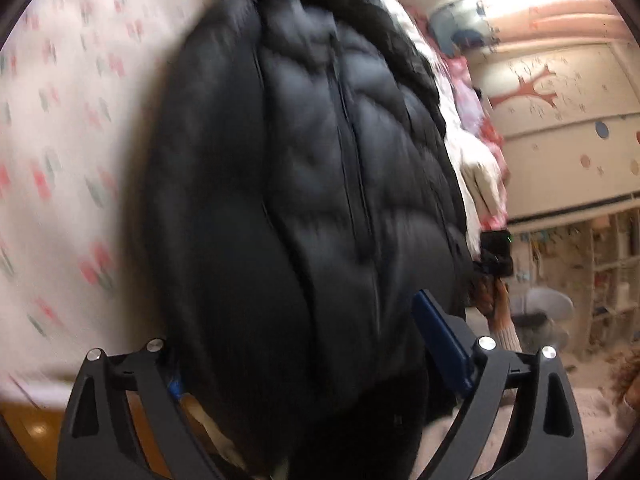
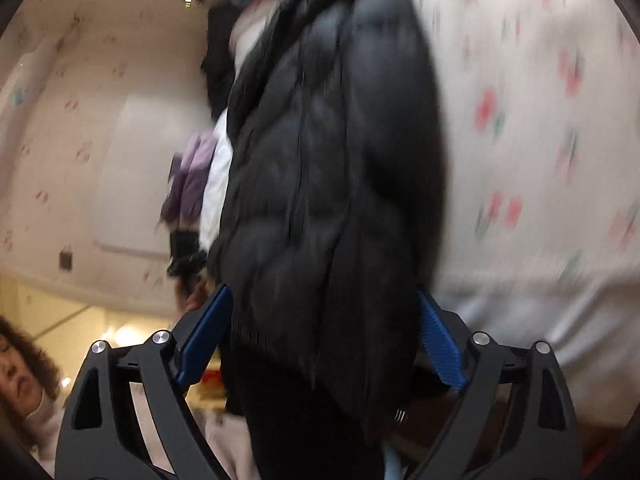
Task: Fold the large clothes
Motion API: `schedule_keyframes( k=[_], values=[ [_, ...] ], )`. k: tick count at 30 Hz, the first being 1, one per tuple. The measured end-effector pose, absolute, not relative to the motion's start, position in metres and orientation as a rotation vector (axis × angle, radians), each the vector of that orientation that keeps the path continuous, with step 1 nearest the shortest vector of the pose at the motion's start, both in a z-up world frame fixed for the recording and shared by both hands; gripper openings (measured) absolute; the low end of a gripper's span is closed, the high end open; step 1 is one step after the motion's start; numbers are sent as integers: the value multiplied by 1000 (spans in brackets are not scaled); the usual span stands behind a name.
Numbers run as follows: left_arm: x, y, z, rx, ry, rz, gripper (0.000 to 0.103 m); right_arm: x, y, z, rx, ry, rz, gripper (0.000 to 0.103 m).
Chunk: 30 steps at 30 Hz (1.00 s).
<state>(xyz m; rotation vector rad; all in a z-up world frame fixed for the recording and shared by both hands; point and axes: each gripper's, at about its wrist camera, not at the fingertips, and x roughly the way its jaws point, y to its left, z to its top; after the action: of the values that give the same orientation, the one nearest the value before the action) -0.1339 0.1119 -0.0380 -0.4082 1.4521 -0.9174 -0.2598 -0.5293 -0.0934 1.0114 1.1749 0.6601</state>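
Left view, jacket: your black puffer jacket (image 1: 320, 184) fills the middle from 12 to 6 o'clock, lengthwise over the bed sheet (image 1: 60, 120).
Left view, claw: your left claw (image 1: 304, 364) has jacket bulk between its fingers; one blue pad shows at 4 o'clock, the other is nearly hidden, and I cannot tell whether it pinches.
Left view, progress: I judge the fold underway, the jacket bunched into a long roll, not yet a flat packet.
Right view, jacket: it runs from 12 to 6 o'clock, sheet at 3 o'clock, other clothes (image 2: 192, 184) at 9 o'clock.
Right view, claw: your right claw (image 2: 324, 340) is spread wide, both blue pads against the jacket's sides; a firm grip is unclear.
Right view, left to do: probably flatten, halve and set down.
Materials: glossy quilted shell, puffy channels, centre zip, ribbed hem; soft floral cotton sheet; everything motion-blurred.
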Motion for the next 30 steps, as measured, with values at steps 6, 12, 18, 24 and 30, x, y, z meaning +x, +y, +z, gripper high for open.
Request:
schedule_keyframes(
  k=[6,12,18,24,30],
  values=[
    [-154,108,-53,-536,1429,-778,71,-263,-505,-99,1030,1080,661,25],
    [-164,103,3,-521,1278,-747,14,-267,-495,-46,1062,801,678,9],
    [-192,107,96,-490,1090,-851,11,-283,-502,49,991,596,771,8],
    [-246,138,96,-453,1144,-1017,16,-331,-519,39,973,739,813,13],
    [-252,183,-6,-572,1361,-947,66,-361,-527,-82,1129,1047,699,57]
  ],
)
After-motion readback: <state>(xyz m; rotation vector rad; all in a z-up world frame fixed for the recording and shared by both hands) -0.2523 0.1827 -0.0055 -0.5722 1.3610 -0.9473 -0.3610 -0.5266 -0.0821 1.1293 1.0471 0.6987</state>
